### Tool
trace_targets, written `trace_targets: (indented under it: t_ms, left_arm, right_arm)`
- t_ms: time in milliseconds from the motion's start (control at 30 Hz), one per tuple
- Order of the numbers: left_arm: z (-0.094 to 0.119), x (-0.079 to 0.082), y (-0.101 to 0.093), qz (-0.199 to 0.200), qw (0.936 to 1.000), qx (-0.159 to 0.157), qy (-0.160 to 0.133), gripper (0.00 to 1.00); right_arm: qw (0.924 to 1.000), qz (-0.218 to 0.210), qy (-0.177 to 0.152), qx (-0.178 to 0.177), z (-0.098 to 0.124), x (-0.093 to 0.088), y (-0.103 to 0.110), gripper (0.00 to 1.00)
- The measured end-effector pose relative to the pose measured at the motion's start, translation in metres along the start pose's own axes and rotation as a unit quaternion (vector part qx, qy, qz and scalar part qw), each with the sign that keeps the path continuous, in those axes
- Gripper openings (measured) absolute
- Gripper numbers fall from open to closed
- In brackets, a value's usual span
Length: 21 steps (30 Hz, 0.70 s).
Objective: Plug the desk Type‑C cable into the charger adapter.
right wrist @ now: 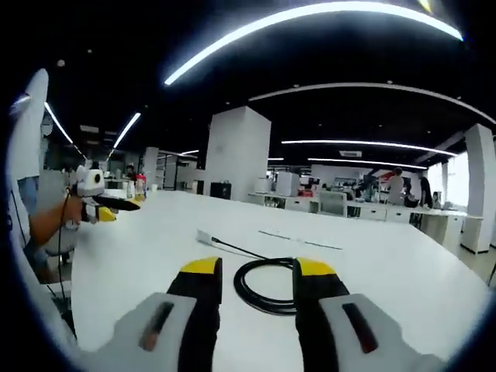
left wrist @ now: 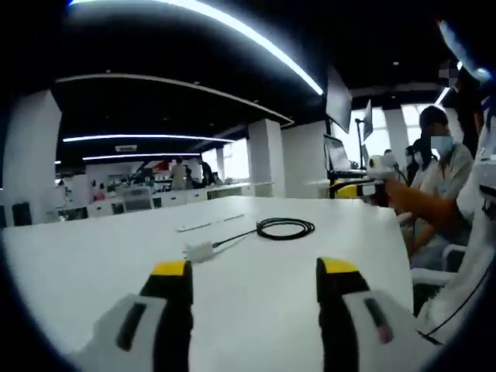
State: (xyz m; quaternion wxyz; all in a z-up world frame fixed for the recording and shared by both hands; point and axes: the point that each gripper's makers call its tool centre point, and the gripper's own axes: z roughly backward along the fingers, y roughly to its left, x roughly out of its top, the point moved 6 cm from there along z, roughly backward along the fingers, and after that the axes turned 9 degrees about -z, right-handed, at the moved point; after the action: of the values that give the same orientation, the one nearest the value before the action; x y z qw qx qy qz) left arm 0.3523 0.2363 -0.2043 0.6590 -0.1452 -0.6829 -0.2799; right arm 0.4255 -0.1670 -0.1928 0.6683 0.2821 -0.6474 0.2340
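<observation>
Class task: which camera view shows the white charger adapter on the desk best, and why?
The left gripper view: the charger adapter lies unobstructed just ahead of the left hand-held gripper, the cable trailing from it. In the right gripper view it is a small white shape farther off, beyond the coil.

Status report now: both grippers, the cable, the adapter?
Left gripper open, empty. Right gripper open, empty, just short of the black cable coil. White adapter lies on the table, cable end close to it; plugged or not, cannot tell. Nothing blocking.
</observation>
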Motion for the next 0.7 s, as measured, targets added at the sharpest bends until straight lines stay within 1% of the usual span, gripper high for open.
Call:
trace_targets:
  t_ms: [33, 67, 100, 200, 233, 300, 367, 400, 467, 567, 700]
  left_arm:
    - [0.003, 0.000, -0.001, 0.000, 1.0000, 0.007, 0.000, 0.64]
    - [0.007, 0.001, -0.002, -0.005, 0.9997, 0.023, -0.005, 0.65]
    - [0.013, 0.003, -0.005, -0.007, 0.9993, 0.033, -0.013, 0.68]
    - [0.022, 0.005, -0.012, -0.005, 0.9984, 0.053, -0.019, 0.73]
    - [0.025, 0.005, -0.015, -0.003, 0.9981, 0.057, -0.024, 0.73]
    - [0.028, 0.005, -0.017, -0.002, 0.9980, 0.058, -0.024, 0.74]
    - [0.028, 0.005, -0.018, -0.001, 0.9980, 0.059, -0.024, 0.76]
    - [0.035, 0.004, -0.025, 0.003, 0.9974, 0.068, -0.025, 0.78]
    - [0.042, 0.003, -0.030, 0.012, 0.9962, 0.083, -0.027, 0.79]
    - [0.046, 0.001, -0.035, 0.021, 0.9951, 0.091, -0.033, 0.82]
    - [0.051, -0.005, -0.039, 0.031, 0.9938, 0.102, -0.031, 0.83]
  right_arm:
    - [1.0000, -0.001, -0.004, -0.001, 0.005, -0.001, 0.002, 0.38]
    - [0.9999, -0.004, -0.009, -0.006, 0.010, -0.002, 0.002, 0.40]
    - [0.9996, -0.010, -0.021, -0.016, 0.016, -0.003, 0.004, 0.41]
    - [0.9987, -0.023, -0.037, -0.027, 0.030, -0.007, 0.008, 0.45]
    - [0.9983, -0.025, -0.041, -0.032, 0.034, -0.009, 0.009, 0.47]
    - [0.9983, -0.025, -0.042, -0.033, 0.035, -0.010, 0.010, 0.50]
    - [0.9982, -0.026, -0.042, -0.033, 0.036, -0.010, 0.011, 0.51]
    - [0.9974, -0.030, -0.052, -0.041, 0.047, -0.017, 0.016, 0.52]
    - [0.9969, -0.031, -0.053, -0.050, 0.054, -0.023, 0.020, 0.54]
    - [0.9965, -0.035, -0.055, -0.052, 0.058, -0.027, 0.023, 0.61]
    - [0.9957, -0.040, -0.061, -0.058, 0.065, -0.032, 0.029, 0.63]
